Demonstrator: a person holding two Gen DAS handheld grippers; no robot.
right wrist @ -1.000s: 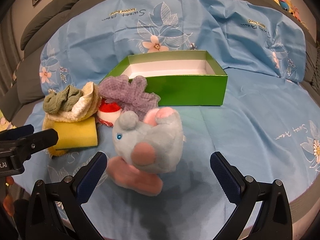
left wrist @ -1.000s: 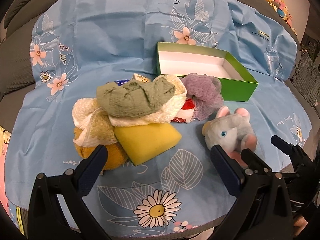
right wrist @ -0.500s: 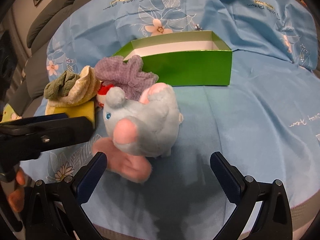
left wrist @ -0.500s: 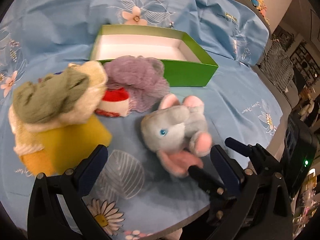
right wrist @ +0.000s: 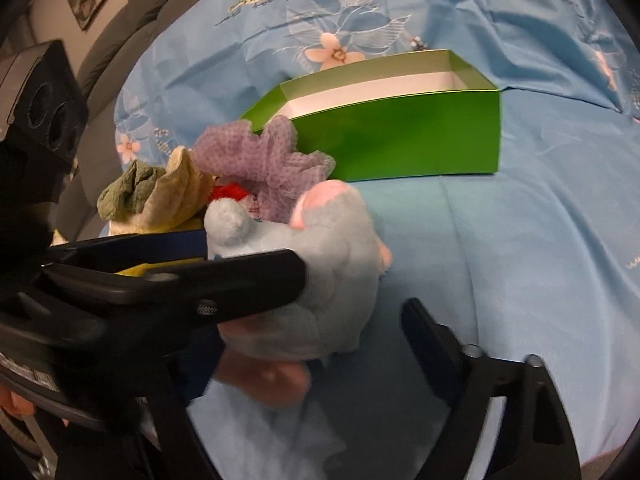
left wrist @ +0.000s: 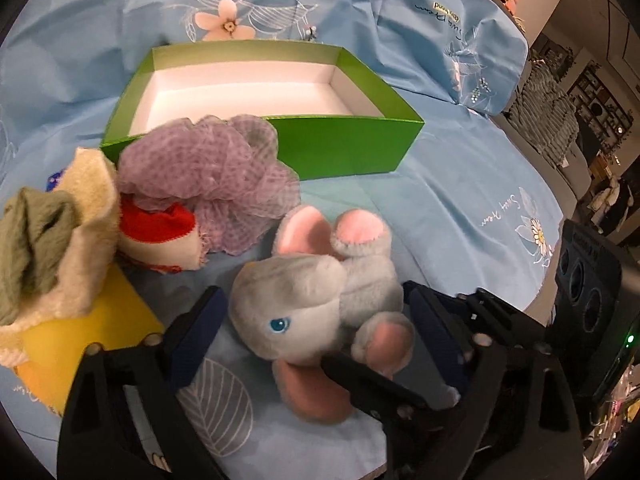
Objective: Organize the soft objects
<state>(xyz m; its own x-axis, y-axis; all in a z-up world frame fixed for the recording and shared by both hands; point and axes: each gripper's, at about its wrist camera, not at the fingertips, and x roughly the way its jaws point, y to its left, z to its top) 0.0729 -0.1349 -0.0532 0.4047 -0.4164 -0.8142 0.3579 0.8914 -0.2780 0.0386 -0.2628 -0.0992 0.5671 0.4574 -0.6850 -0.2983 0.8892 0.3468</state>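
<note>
I am closing the jaws of my left gripper point(left wrist: 316, 320) around the grey plush elephant point(left wrist: 320, 308); its blue-padded fingers point(left wrist: 196, 332) are flanking the toy's head and body, and I cannot tell whether the pads are pressing yet. The tool is pointing steeply down at the table. My right gripper point(right wrist: 320, 332) is closing too, with the elephant's pale body sitting between its jaws; its right finger point(right wrist: 436, 344) is standing clear of the fur, while the left one is hiding behind the other tool's black arm, which is crossing the right wrist view. A fingertip of the person's hand point(right wrist: 16, 408) is showing at the bottom left there.

The elephant is lying on the blue floral cloth point(left wrist: 460, 208), short-piled, with pink felt ears and feet and a glossy blue eye. Just beside it a purple mesh bath pouf point(left wrist: 216, 176) is resting against the front wall of the green cardboard box point(left wrist: 352, 148), open-topped and white inside. Left of the pouf, a red-and-white knitted item point(left wrist: 160, 236), a cream fleecy cloth point(left wrist: 92, 248), an olive crumpled cloth point(left wrist: 32, 240) and a yellow sponge block point(left wrist: 88, 336) are lying heaped together.
</note>
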